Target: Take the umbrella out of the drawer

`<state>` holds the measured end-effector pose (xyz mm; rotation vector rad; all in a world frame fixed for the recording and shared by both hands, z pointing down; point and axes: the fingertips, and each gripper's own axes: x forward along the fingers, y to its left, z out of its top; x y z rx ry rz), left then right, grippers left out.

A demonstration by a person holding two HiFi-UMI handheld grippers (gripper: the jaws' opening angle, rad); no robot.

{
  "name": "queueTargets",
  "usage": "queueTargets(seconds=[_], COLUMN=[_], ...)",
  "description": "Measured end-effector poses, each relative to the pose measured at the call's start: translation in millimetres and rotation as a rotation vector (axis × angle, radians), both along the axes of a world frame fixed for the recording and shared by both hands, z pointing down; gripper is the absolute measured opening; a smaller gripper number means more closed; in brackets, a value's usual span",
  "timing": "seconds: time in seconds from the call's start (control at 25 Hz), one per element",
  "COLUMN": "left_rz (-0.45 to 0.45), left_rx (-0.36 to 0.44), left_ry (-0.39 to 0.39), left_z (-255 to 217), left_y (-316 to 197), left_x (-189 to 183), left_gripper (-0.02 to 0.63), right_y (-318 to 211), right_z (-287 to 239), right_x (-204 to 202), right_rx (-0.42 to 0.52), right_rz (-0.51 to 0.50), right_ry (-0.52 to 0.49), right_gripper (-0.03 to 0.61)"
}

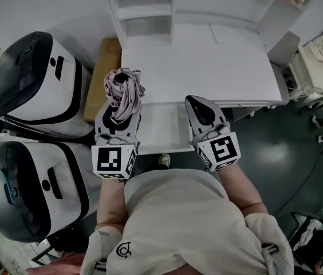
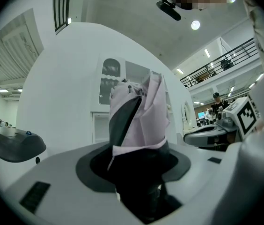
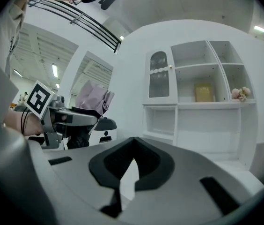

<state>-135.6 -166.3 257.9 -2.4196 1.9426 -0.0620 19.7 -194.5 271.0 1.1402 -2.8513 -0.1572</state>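
A folded mauve-pink umbrella (image 1: 124, 93) stands upright between the jaws of my left gripper (image 1: 120, 112), which is shut on its dark lower end. In the left gripper view the umbrella (image 2: 139, 116) rises straight out of the pads and fills the middle. It is held above the left side of the open white drawer (image 1: 164, 132) under the white desk (image 1: 196, 67). My right gripper (image 1: 200, 106) hovers over the drawer's right side, jaws together and holding nothing. The right gripper view shows the umbrella (image 3: 94, 97) and the left gripper (image 3: 71, 118) at its left.
Two large white-and-black machines (image 1: 30, 85) (image 1: 24, 188) stand close on the left, with a wooden box (image 1: 105, 67) beside the desk. White shelves (image 1: 150, 10) rise behind the desk. A white chair (image 1: 316, 67) is at the right, on dark floor (image 1: 287, 153).
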Motion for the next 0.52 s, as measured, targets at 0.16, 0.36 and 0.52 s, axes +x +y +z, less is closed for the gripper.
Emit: queueTargets(seconds=[0.16,0.36,0.52], left_rz=[0.005,0.013,0.018], left_rx=[-0.011,-0.011,-0.003], left_ry=[0.008,0.014,0.017], left_z=[6.7,7.8,5.6], left_y=[2.1,3.3,2.1], left_x=[3.1,4.9,5.2], left_gripper=[0.227,0.227,0.227], right_y=[1.3,4.1,2.0], right_z=[0.6,-3.4,-2.3], right_x=[4.8,6.7,4.4], right_rx=[0.008,0.043,0.038], right_rz=[0.013,0.03,0.026], right_ry=[-0.017,-0.025,-0.027], right_gripper=[0.005,0.005,0.005])
